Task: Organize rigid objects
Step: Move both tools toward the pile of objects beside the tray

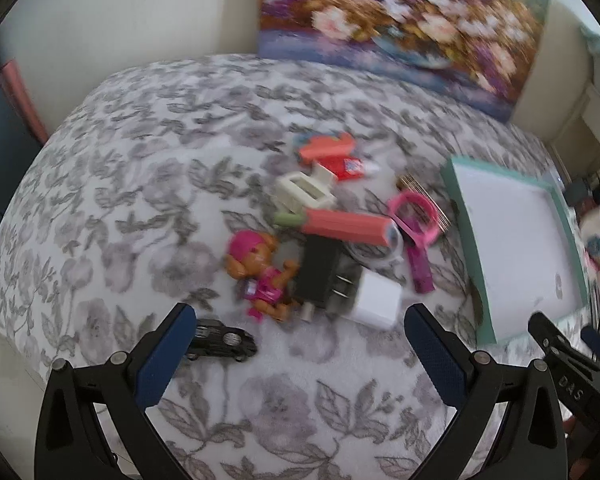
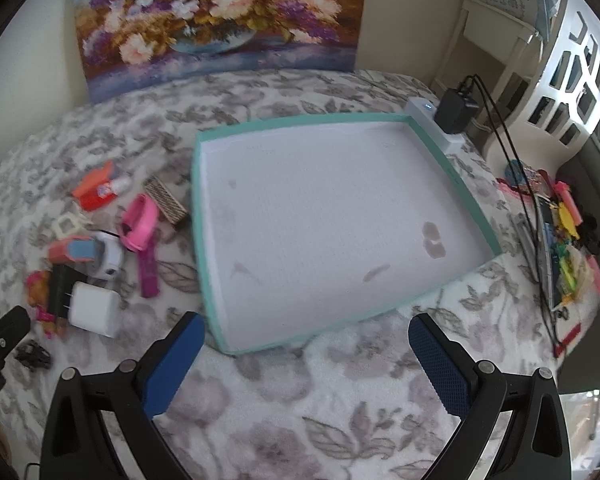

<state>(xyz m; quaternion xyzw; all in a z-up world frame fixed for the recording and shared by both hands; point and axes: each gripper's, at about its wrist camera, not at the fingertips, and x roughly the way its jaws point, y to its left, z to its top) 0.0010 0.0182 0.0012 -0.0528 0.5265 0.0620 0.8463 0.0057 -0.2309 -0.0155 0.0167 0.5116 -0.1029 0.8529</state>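
Teal-rimmed tray (image 2: 476, 222) lies empty just ahead of the right gripper (image 2: 306, 354), jaws wide apart, holding nothing. The left gripper (image 1: 300, 344), also spread and empty, hovers before the toy pile; black toy car (image 1: 220, 340) sits beside its left finger. Sorting seems not begun; next, I think, close on one toy.

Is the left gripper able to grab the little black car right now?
Probably yes. The left gripper is open and empty, and the black toy car lies just beside its left finger on the blanket, nothing on top of it.

Both grippers, left gripper (image 1: 300, 326) and right gripper (image 2: 306, 338), have black frames, silver screws and blue-padded jaws.
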